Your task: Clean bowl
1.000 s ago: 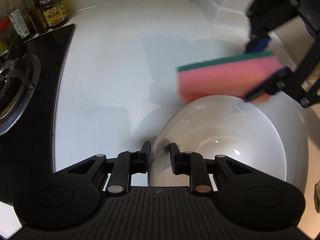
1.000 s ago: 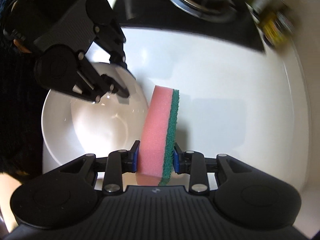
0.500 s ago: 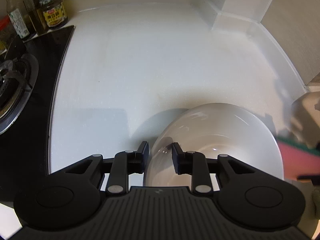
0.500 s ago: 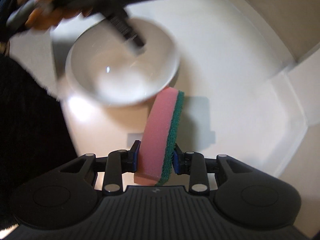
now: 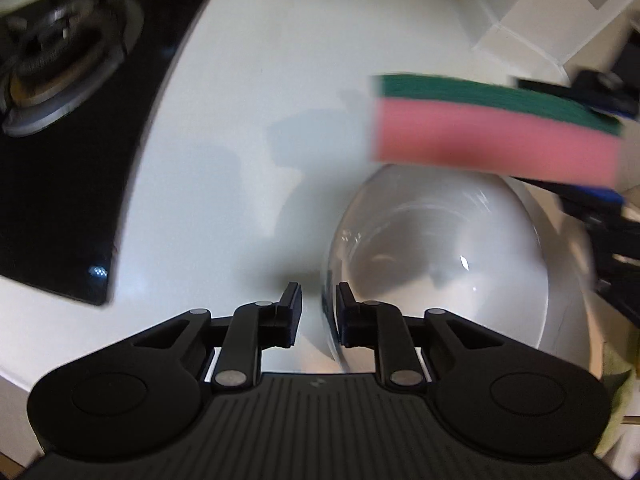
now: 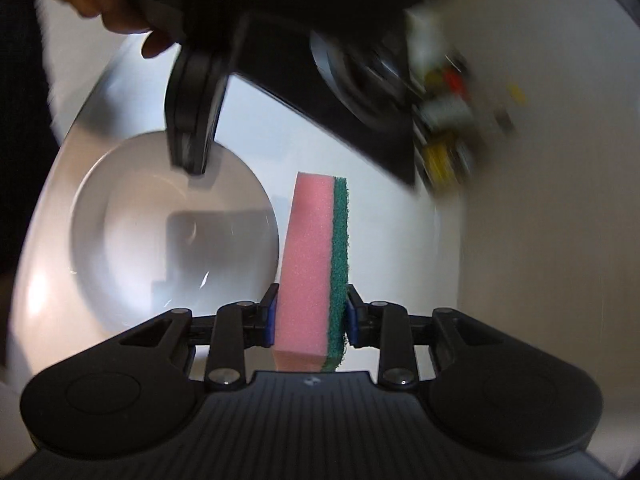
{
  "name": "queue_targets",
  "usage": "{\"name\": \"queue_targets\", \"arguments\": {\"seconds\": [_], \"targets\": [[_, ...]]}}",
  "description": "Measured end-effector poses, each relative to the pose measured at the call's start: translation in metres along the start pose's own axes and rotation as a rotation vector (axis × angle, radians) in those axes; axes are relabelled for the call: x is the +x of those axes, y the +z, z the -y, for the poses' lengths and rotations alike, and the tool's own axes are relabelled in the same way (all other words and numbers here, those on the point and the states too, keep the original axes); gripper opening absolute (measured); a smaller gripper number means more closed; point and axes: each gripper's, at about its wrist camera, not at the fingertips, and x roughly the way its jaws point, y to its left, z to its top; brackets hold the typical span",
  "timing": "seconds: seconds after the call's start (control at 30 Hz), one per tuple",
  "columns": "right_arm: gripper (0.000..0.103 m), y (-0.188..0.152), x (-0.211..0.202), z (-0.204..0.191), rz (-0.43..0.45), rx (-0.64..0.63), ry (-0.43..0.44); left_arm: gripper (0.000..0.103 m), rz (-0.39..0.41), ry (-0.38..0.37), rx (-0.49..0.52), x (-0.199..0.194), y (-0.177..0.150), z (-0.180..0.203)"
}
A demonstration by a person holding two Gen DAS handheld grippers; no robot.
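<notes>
A white bowl (image 5: 440,256) sits on the white counter (image 5: 280,80). My left gripper (image 5: 318,312) is shut on the bowl's near rim; it also shows in the right wrist view (image 6: 190,160) at the bowl's (image 6: 172,240) far rim. My right gripper (image 6: 310,316) is shut on a pink sponge with a green scouring side (image 6: 316,264), held upright just right of the bowl. In the left wrist view the sponge (image 5: 492,136) hovers over the bowl's far edge, blurred.
A black gas hob (image 5: 72,80) with a burner lies left of the bowl. Jars and bottles (image 6: 452,120) stand blurred behind it. A white wall corner (image 5: 532,20) rises at the back right. A greenish cloth (image 5: 618,368) lies at the right edge.
The sponge has swung back over the bowl's far edge after being off to the right. The left gripper and bowl have shifted toward the hob. Both views are motion-blurred.
</notes>
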Motion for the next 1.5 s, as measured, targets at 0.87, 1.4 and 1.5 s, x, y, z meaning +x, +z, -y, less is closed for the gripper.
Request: {"name": "queue_targets", "arguments": {"seconds": [0.87,1.4,1.5], "targets": [[0.028,-0.035,0.004,-0.065,-0.349,0.225,0.037,0.017,0.055,-0.098,-0.004,0.014,0.033,0.010],[0.027,-0.028,-0.029,-0.059,-0.359,0.545,0.038,0.020,-0.098,-0.134,0.142,0.013,0.083,0.027],[0.027,-0.039,-0.015,-0.029,-0.304,0.578,0.015,0.020,-0.103,-0.102,0.141,-0.003,0.076,0.023]]}}
